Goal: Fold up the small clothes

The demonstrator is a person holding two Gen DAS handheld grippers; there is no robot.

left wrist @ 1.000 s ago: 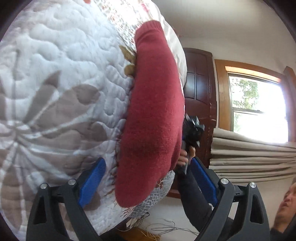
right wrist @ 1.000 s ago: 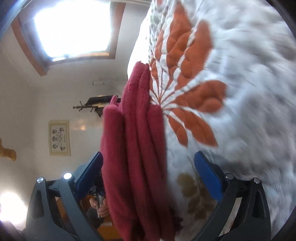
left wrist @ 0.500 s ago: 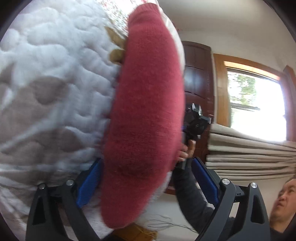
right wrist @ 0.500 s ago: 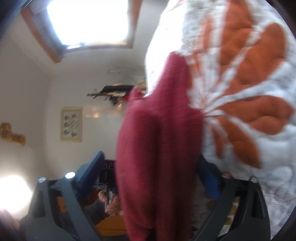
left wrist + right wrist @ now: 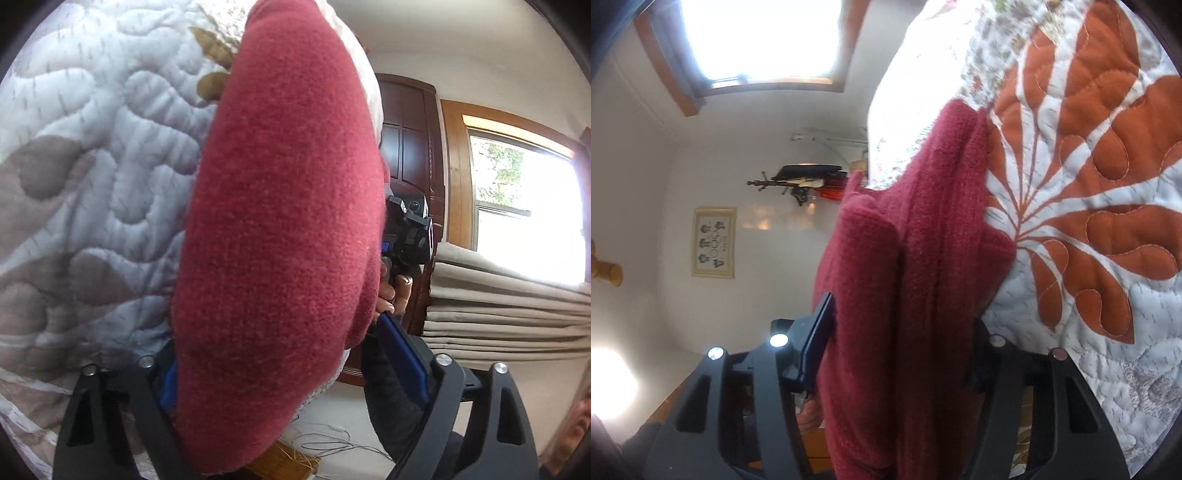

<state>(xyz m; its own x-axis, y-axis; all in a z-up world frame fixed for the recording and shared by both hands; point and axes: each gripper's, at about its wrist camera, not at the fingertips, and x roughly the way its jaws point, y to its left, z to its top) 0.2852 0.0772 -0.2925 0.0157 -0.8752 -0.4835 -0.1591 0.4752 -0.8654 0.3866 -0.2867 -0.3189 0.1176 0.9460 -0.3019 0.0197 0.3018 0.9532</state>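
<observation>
Red sweater on the quilt, a gripper at each end.
The left gripper straddles it, jaws apart; the right gripper clamps its folded layers, one finger hidden by cloth.

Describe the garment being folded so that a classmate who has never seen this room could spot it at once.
Find the quilted white bedspread with big orange leaf shapes. Lying on it is a folded dark red knit garment, the only plain, fuzzy, single-coloured thing against that patterned quilt.
</observation>
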